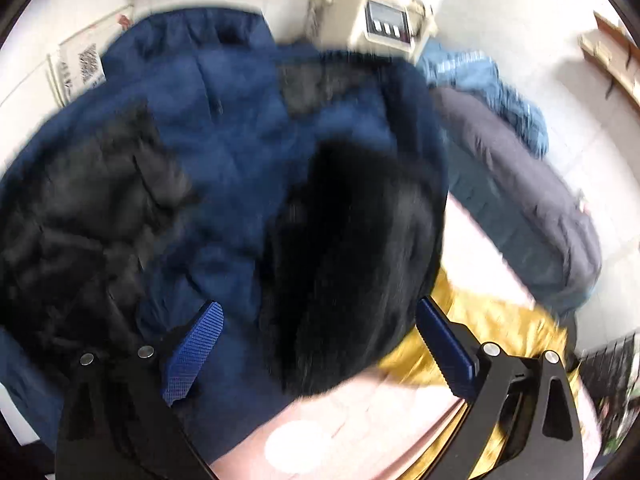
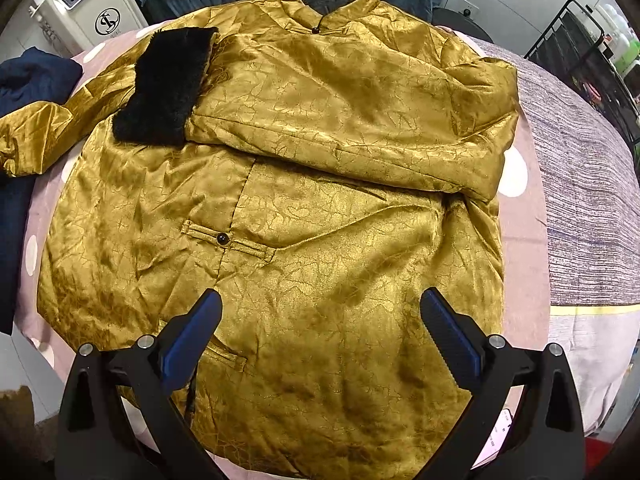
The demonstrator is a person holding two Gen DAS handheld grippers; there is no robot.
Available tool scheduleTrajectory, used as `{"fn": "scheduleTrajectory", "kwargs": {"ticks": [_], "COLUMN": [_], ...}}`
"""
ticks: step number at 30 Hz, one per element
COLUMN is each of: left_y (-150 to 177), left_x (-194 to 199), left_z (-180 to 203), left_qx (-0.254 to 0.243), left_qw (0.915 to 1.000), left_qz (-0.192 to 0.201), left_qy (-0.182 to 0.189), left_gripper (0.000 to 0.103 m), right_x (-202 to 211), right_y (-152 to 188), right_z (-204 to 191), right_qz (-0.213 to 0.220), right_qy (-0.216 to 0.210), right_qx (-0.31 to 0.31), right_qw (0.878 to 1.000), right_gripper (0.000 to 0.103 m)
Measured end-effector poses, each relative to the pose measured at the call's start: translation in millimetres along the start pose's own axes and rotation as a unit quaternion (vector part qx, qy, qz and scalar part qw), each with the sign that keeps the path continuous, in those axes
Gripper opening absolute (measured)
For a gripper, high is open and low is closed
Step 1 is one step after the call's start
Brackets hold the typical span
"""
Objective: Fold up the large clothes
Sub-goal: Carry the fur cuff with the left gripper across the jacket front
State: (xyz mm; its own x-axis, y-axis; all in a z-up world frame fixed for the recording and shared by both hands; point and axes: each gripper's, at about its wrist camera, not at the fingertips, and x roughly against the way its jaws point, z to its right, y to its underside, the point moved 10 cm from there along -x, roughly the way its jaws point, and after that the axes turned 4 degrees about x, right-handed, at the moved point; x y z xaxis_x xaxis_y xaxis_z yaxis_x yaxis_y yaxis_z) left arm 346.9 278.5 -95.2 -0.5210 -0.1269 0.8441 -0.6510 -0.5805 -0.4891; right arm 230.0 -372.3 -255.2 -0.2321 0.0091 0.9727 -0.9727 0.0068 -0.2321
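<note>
Hovering wide apart, my right gripper (image 2: 320, 328) waits over the gold jacket (image 2: 280, 220); my left gripper (image 1: 320, 340), also spread, holds nothing near the blue coat (image 1: 224, 128) at ten o'clock.

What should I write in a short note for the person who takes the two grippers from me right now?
Left gripper: open, holds nothing, over the navy coat beside the work area.
Right gripper: open, holds nothing, over the lower hem of the gold jacket.
The jacket lies face up on the pink dotted sheet.
Done: one sleeve, with the black fur cuff, folded across the chest.
Left: the other sleeve, still out to the side, then fold the body.
</note>
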Motion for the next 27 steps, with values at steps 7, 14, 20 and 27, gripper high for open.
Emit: {"fn": "scheduleTrajectory", "kwargs": {"ticks": [7, 14, 20, 27], "left_y": [23.7, 24.0, 16.0, 59.2], "left_x": [-40.2, -28.2, 18.5, 66.1], "left_z": [21.3, 73.7, 174.9, 321.7], "left_qx": [-0.06, -0.093, -0.161, -0.242], "left_qw": [0.9972, 0.995, 0.9844, 0.954], "left_qz": [-0.033, -0.035, -0.006, -0.005], "left_qy": [-0.028, -0.005, 0.07, 0.177], "left_gripper": [0.069, 0.028, 0.023, 0.022], "right_x": [0.5, 2.1, -3.2, -2.2], "right_y": [-1.5, -0.4, 6.8, 10.8], "right_z": [-7.8, 11.3, 31.9, 45.3], "right_qz": [0.0, 0.007, 0.002, 0.011], "right_qy": [0.001, 0.002, -0.005, -0.014], "right_qx": [0.021, -0.01, -0.05, -0.074], "right_qw": [1.0, 1.0, 0.999, 0.997], "right_gripper": [0.098, 0.098, 0.098, 0.098]}}
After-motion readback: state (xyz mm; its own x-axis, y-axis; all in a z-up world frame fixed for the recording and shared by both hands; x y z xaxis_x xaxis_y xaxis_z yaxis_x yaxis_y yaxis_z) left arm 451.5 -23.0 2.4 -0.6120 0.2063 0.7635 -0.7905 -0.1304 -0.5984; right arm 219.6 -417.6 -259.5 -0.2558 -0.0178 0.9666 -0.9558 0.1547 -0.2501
